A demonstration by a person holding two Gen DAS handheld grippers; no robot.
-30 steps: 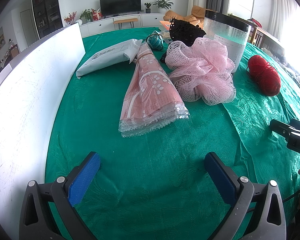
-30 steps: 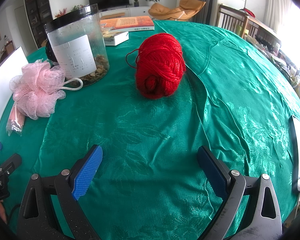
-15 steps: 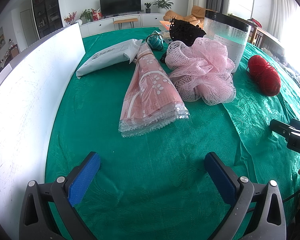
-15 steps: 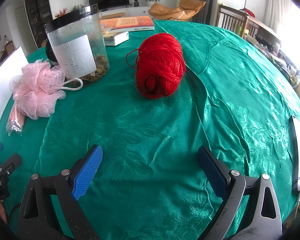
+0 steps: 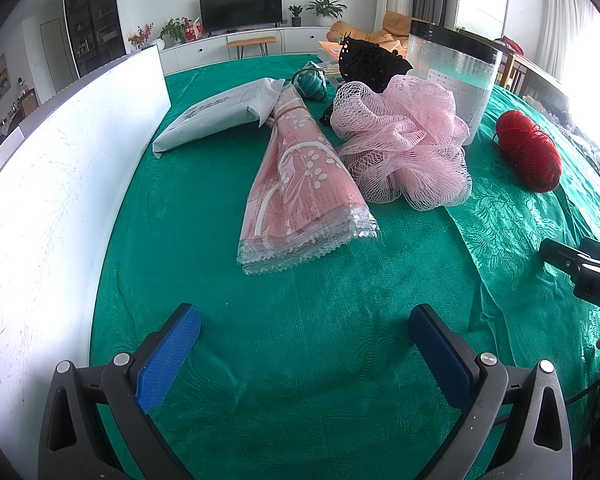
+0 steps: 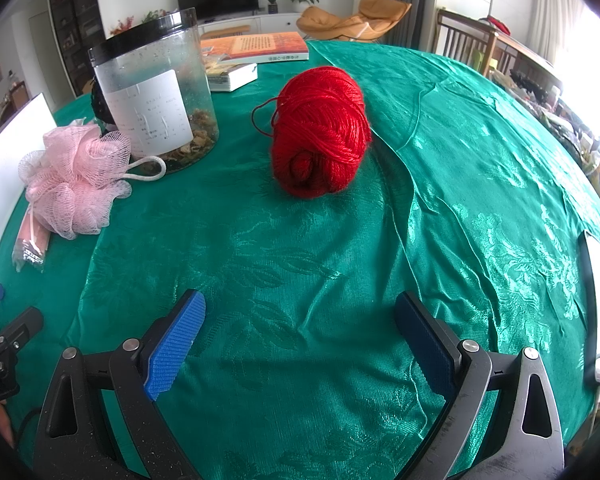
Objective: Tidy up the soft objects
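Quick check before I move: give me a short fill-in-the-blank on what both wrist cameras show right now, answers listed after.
1. The ball of yarn lying ahead of the right claw is ____ in colour.
2. The pink mesh bath sponge rests against the clear plastic jar, whose lid is ____.
3. Both the left claw and the right claw are ____ and hold nothing.
4. The tablecloth under everything is ____.

Missing words: red; black; open; green
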